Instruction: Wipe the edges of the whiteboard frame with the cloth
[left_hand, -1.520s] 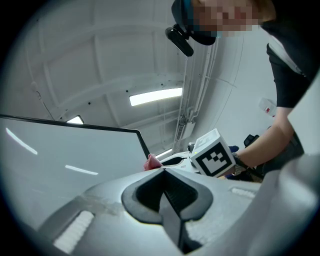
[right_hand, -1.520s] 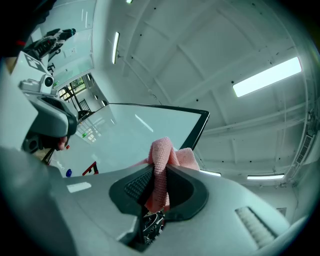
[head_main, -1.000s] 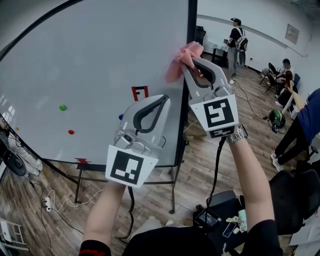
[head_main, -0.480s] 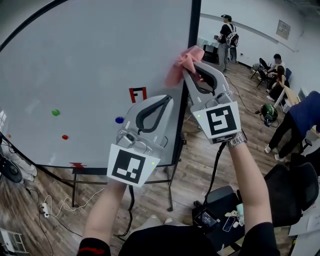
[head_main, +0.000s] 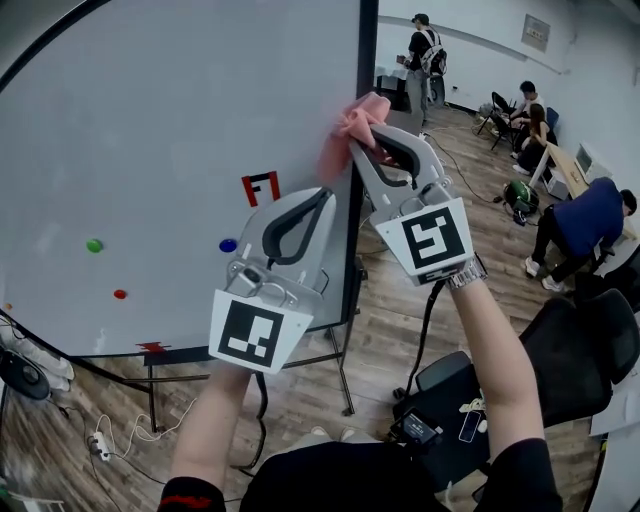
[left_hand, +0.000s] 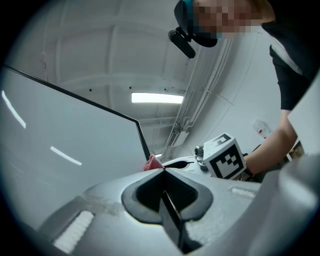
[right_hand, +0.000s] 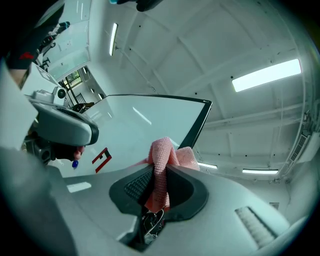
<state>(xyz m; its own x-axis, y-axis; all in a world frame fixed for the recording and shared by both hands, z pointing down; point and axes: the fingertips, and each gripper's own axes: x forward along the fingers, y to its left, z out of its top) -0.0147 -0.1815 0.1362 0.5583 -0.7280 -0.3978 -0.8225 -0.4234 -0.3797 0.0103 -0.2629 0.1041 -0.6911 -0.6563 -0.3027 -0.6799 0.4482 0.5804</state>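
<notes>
Right gripper view shows your right gripper clamped on the pink cloth, whose free folds appear to lie against the black right-hand edge of the whiteboard frame, below its top corner. Your left gripper has its jaws pressed together on nothing and hangs near the board face. To do this stroke well, press the cloth onto the frame strip rather than the white surface, and run it steadily along the edge without loosening the clamp.

Bright ceiling strips; fisheye-bent edges, dark vignetted corners.
</notes>
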